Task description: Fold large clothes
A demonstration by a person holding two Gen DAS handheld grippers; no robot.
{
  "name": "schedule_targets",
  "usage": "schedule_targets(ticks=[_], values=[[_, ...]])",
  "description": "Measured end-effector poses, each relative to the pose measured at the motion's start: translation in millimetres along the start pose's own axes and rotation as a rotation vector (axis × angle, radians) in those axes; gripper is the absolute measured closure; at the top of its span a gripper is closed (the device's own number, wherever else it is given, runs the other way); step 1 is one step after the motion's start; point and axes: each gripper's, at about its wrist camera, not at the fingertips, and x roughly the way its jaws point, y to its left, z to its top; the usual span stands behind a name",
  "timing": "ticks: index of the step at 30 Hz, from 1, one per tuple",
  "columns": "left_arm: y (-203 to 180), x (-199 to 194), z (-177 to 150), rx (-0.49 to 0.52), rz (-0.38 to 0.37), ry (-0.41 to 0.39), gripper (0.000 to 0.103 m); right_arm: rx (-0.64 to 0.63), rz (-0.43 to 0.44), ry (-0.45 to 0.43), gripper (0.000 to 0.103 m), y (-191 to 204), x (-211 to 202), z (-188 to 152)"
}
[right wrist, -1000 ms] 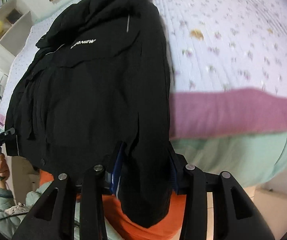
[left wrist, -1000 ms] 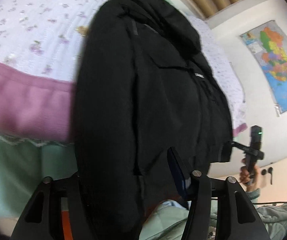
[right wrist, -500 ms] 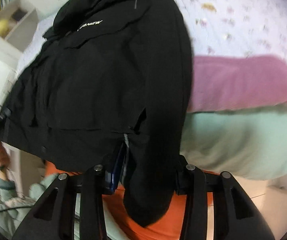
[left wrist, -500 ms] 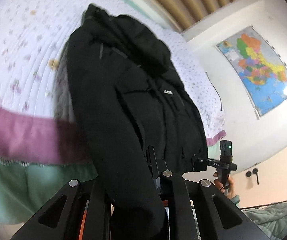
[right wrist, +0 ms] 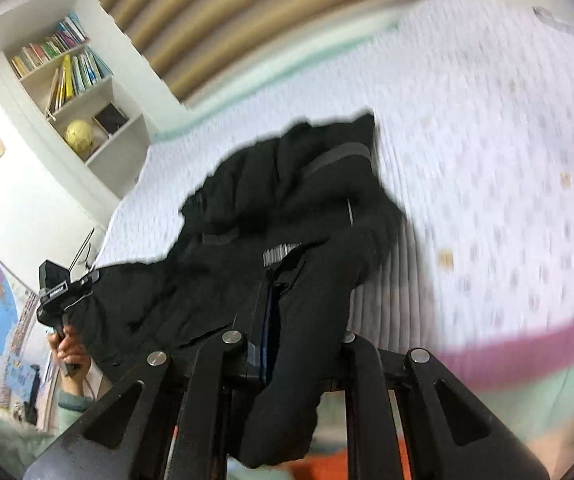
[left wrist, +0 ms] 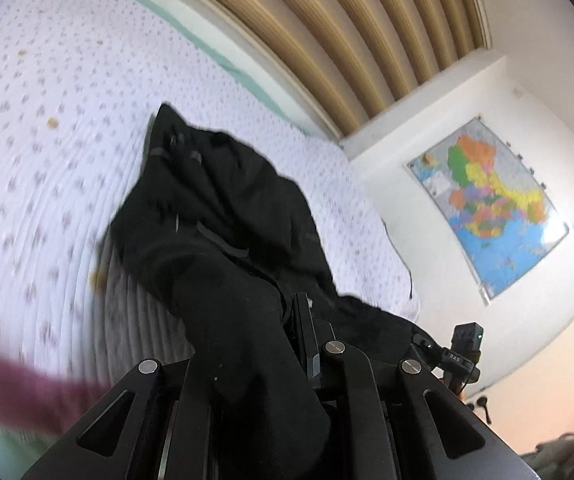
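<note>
A large black jacket (left wrist: 223,216) lies bunched on the floral white bedspread (left wrist: 39,128). My left gripper (left wrist: 271,320) is shut on a thick fold of its hem, which hangs down between the fingers. In the right wrist view the same jacket (right wrist: 287,200) is raised off the bed at its near end. My right gripper (right wrist: 299,312) is shut on the other part of the hem, and black cloth drapes over the fingers. The fingertips of both grippers are mostly hidden by fabric.
The bed has a purple band (right wrist: 527,344) and a mint skirt (right wrist: 547,392) along its near edge. A striped headboard (left wrist: 347,40) and a wall map (left wrist: 495,208) stand beyond. A bookshelf (right wrist: 75,92) is at the left. The other gripper shows in each view (left wrist: 463,352) (right wrist: 63,296).
Both grippers have lifted and swung the jacket's hem up towards the far end of the bed. The jacket, hanging flat before, now lies bunched and folding over itself.
</note>
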Motion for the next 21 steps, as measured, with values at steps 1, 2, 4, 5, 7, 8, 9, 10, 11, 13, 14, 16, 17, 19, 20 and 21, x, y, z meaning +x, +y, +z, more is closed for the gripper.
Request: schedule_targets(ticks=[1, 2, 4, 5, 7, 8, 9, 10, 11, 13, 14, 16, 17, 19, 20, 21], values=[[-3, 3, 10, 0.004, 0.005, -0.011, 0.089, -0.013, -0.004, -0.016, 0.084, 5, 5, 13], [-6, 7, 22, 0.012, 0.016, -0.021, 0.089, -0.025, -0.013, -0.033, 0.084, 8, 8, 26], [-11, 16, 42, 0.028, 0.047, -0.046, 0.089, -0.035, -0.033, -0.051, 0.084, 14, 21, 53], [-12, 21, 53, 0.035, 0.061, -0.056, 0.089, -0.036, -0.046, -0.059, 0.084, 10, 23, 74], [-12, 35, 80, 0.032, 0.093, -0.073, 0.089, -0.042, -0.08, -0.08, 0.084, 12, 38, 97], [-10, 42, 90, 0.022, 0.099, -0.078, 0.089, -0.044, -0.11, -0.094, 0.084, 14, 49, 111], [-8, 50, 103, 0.009, 0.109, -0.087, 0.089, -0.039, -0.151, -0.107, 0.084, 15, 60, 126], [-5, 59, 112, -0.001, 0.12, -0.097, 0.089, -0.025, -0.182, -0.119, 0.084, 14, 71, 140], [-1, 70, 125, -0.015, 0.146, -0.11, 0.089, -0.011, -0.197, -0.134, 0.084, 12, 79, 145], [9, 89, 141, -0.057, 0.175, -0.125, 0.088, 0.022, -0.225, -0.167, 0.084, 1, 94, 160], [16, 103, 151, -0.076, 0.2, -0.133, 0.087, 0.053, -0.245, -0.173, 0.084, -8, 106, 166], [24, 125, 162, -0.084, 0.264, -0.133, 0.085, 0.098, -0.283, -0.154, 0.084, -23, 138, 178], [28, 141, 166, -0.07, 0.314, -0.124, 0.085, 0.11, -0.316, -0.138, 0.084, -34, 158, 183], [40, 177, 171, -0.03, 0.417, -0.093, 0.085, 0.107, -0.374, -0.096, 0.084, -47, 193, 190], [46, 191, 171, -0.024, 0.448, -0.076, 0.083, 0.107, -0.411, -0.059, 0.084, -57, 218, 190], [60, 210, 171, -0.037, 0.474, -0.048, 0.082, 0.109, -0.429, -0.026, 0.084, -64, 235, 189]])
